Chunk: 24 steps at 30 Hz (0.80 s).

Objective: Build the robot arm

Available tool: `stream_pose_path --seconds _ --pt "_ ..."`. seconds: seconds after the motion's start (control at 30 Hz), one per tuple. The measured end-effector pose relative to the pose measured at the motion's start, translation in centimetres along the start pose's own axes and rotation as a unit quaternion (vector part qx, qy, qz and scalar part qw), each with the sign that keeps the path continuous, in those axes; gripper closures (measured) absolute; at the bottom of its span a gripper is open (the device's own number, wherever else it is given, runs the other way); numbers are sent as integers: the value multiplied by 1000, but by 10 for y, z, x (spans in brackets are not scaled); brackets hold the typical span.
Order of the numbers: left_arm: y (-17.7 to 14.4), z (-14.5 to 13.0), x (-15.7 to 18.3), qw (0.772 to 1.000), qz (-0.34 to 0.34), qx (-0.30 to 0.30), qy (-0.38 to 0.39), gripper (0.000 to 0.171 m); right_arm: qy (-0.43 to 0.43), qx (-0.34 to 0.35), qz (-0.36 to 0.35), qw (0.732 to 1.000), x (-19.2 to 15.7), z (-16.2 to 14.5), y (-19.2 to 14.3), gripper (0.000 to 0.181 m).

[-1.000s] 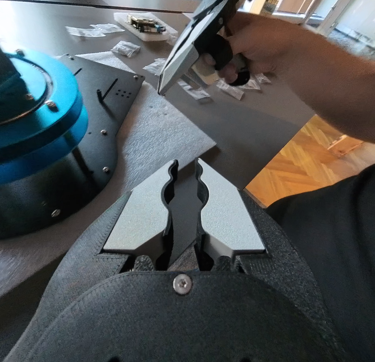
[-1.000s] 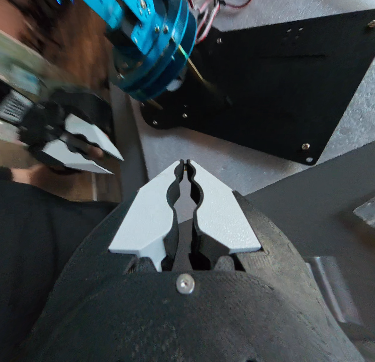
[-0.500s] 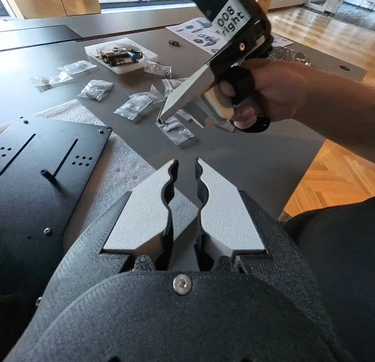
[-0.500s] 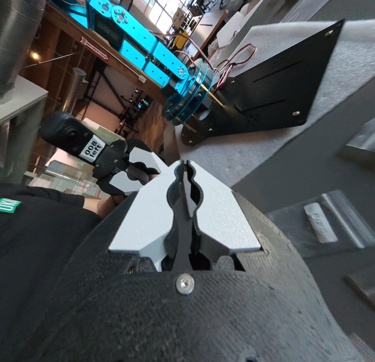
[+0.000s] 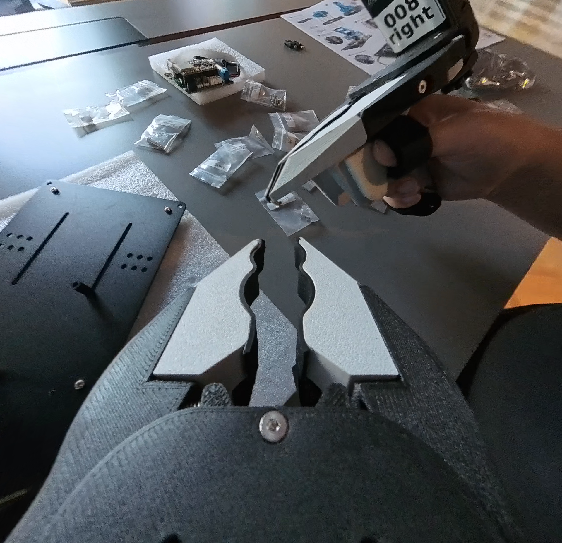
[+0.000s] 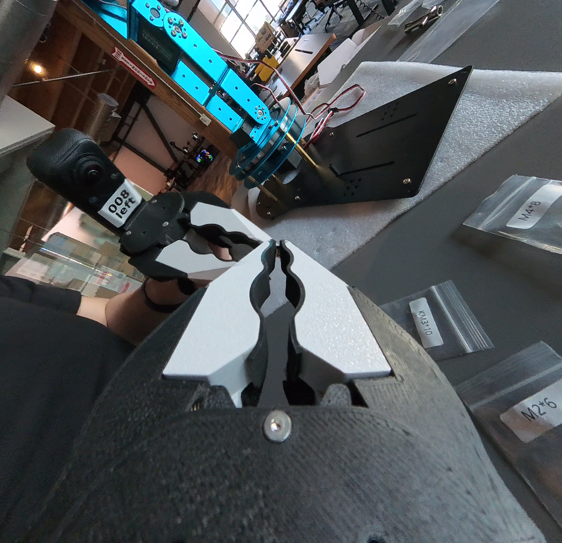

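Here, a dark grey table [image 5: 410, 285] carries everything. On its left a black metal plate [image 5: 76, 270] lies on a white foam sheet [image 5: 194, 245]; in the right wrist view a blue robot arm [image 6: 213, 81] stands at the plate's far end. Farther back sit a white foam tray [image 5: 249, 66] with a circuit board [image 5: 200, 72], a printed sheet [image 5: 334, 26], and scattered small clear bags. The left gripper [image 5: 279, 245] hovers over the table edge, jaws narrowly apart, holding nothing. The right gripper [image 5: 270, 198], [image 6: 276, 243] points down, tips together and touching the end of a small clear bag [image 5: 292, 215]; whether it grips the bag cannot be told.
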<state>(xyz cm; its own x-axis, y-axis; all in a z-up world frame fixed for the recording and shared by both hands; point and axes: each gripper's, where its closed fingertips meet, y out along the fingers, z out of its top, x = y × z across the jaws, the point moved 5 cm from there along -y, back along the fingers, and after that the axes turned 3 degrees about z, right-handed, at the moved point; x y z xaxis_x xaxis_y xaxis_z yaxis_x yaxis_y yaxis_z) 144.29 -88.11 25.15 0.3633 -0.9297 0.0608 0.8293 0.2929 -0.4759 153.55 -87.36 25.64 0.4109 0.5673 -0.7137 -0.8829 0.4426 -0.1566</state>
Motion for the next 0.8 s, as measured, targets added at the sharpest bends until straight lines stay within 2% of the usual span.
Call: stream_pose_path --seconds 0.33,0.7,0.8 --pt "1 1 -4 999 39 -1 35 152 6 -7 18 1000 2 3 11 180" --pt "-23 -21 -23 996 85 -9 18 156 -28 -15 14 999 5 7 46 180" --pt "-27 -29 -28 996 90 -16 5 156 -54 -24 -13 998 10 6 56 180"
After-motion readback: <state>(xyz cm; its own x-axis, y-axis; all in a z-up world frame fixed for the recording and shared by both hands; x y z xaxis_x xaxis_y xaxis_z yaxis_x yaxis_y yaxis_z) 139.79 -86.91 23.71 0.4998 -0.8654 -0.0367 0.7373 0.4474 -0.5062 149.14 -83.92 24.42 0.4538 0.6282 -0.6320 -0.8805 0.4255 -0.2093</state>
